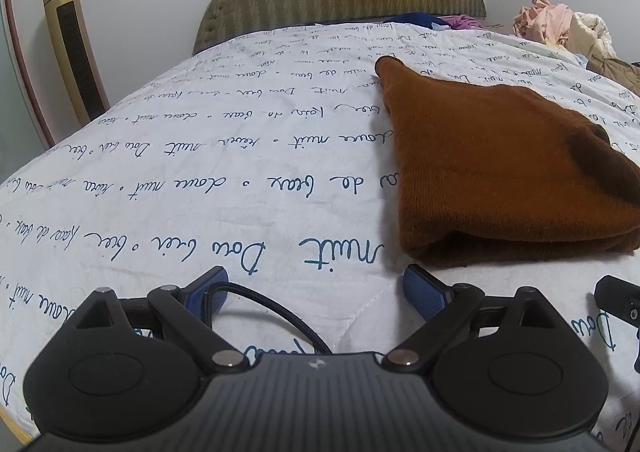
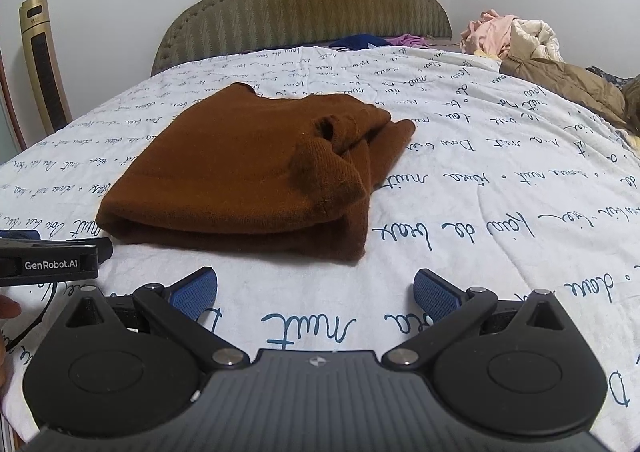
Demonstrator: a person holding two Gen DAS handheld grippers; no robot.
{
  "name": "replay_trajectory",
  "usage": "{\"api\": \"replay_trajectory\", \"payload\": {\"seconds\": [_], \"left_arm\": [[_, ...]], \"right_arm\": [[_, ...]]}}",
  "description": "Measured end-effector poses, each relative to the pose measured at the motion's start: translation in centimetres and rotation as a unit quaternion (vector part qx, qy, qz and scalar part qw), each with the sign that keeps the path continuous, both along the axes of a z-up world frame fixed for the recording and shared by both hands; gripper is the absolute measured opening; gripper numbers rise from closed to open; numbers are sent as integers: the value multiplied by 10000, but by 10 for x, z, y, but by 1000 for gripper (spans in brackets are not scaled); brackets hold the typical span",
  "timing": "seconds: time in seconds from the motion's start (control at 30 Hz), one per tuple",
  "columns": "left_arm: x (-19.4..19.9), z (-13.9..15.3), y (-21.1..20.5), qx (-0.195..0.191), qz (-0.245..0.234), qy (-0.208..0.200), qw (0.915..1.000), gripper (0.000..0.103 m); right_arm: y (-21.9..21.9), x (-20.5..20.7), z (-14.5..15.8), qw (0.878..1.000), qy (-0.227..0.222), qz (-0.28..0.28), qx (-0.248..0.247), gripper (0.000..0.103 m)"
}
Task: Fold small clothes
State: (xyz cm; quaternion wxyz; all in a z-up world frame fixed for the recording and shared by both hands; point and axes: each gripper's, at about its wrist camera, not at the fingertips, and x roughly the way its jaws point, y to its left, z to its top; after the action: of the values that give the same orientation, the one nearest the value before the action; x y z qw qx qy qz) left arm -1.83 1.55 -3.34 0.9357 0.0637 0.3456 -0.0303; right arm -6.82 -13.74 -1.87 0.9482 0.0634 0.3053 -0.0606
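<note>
Both my claws sit at the bottom of their frames with blue pads spread wide and nothing between them: my left claw (image 1: 316, 288) over bare quilt, my right claw (image 2: 316, 292) likewise.

Biggest thing in view is the bed's white quilt (image 1: 180, 172), filling the middle of both frames and printed with rows of blue cursive; I can read "nuit" and "de beaux", upside down from where I am. In the left view open quilt runs from the lower centre up to the upper left, well clear of everything. In the right view free quilt lies right of centre and along the bottom.

An olive headboard (image 2: 304, 4) caps the top centre. A gold tower unit (image 1: 72, 40) stands at the upper left by the wall.

A heap of clothes (image 2: 520, 40) lies at the upper right edge, well apart from my work.

The folded brown sweater (image 2: 248, 168) lies flat at centre-left in the right view, just beyond my pads and not touching them. Its thick fold edge faces me, its long axis runs away toward the headboard, and a cuff rests on top.

At the left edge of the right view, my other claw's body reads "GenRobot.AI".
</note>
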Motion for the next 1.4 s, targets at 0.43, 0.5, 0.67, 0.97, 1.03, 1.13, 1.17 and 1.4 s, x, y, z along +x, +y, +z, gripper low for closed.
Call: {"api": "replay_trajectory", "payload": {"seconds": [0.43, 0.5, 0.67, 0.97, 1.03, 1.13, 1.17, 1.4], "left_arm": [[-2, 4, 1, -34, -40, 62, 10000, 96], [-4, 7, 2, -64, -71, 78, 9999, 96], [-10, 15, 4, -148, -135, 78, 9998, 96], [-15, 21, 6, -86, -130, 27, 9999, 96], [-15, 22, 9, -93, -94, 24, 9999, 96], [-15, 22, 11, -77, -2, 13, 10000, 96], [-15, 23, 12, -74, 31, 11, 10000, 96], [-15, 23, 14, -91, 54, 29, 9999, 96]], "right_arm": [[5, -5, 5, 9999, -10, 91, -80, 103], [7, -7, 8, 9999, -28, 122, -83, 103], [14, -14, 21, 9995, -161, 234, -138, 103], [19, -18, 29, 9991, -218, 311, -184, 103], [21, -19, 30, 9990, -232, 330, -173, 103], [23, -19, 31, 9988, -265, 366, -164, 103], [23, -19, 31, 9988, -264, 371, -168, 103], [26, -18, 30, 9987, -241, 406, -201, 103]]}}
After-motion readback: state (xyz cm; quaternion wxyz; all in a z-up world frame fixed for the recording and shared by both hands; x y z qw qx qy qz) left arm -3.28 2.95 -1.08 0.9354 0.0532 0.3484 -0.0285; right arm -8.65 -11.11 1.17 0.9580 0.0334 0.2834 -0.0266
